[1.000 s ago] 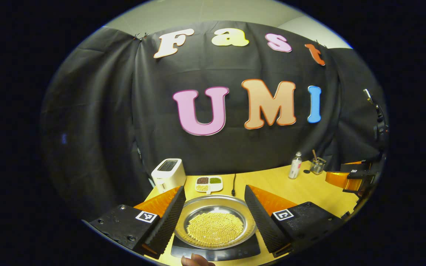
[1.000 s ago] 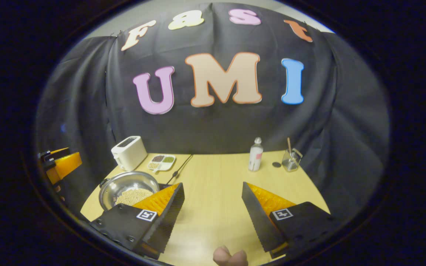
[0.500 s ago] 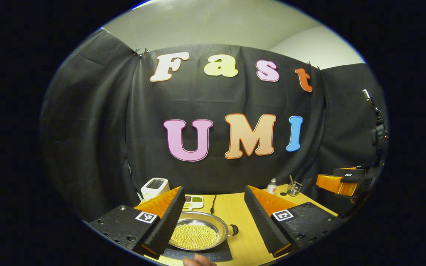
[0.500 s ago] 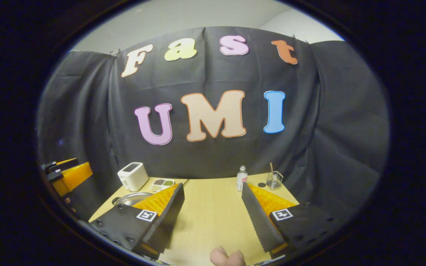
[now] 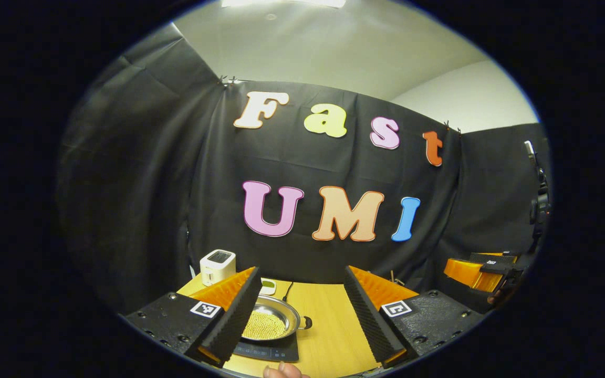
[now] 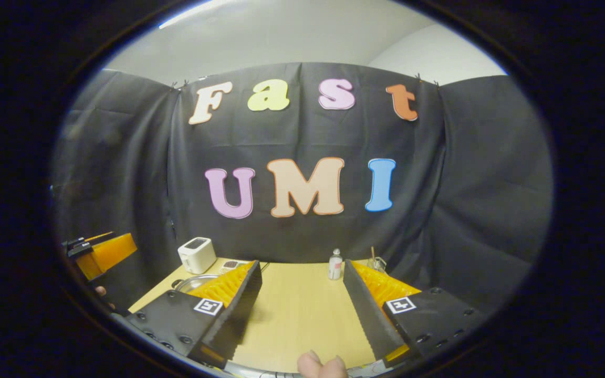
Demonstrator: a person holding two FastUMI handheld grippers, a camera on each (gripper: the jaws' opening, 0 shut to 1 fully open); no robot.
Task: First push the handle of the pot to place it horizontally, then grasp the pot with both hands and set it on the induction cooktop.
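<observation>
Now both hand-held grippers, left [image 5: 302, 315] and right [image 6: 302, 310], are sitting farther back than before, jaws wide, holding nothing; the pot [image 5: 273, 323] is resting on the induction cooktop [image 5: 268, 350] near the tabletop [image 6: 302, 310] edge.

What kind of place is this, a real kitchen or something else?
Probably a staged recording booth, not a real kitchen: black cloth hangs behind a single wooden table, which carries a toaster, a pot on an induction cooktop, and a small bottle.
</observation>
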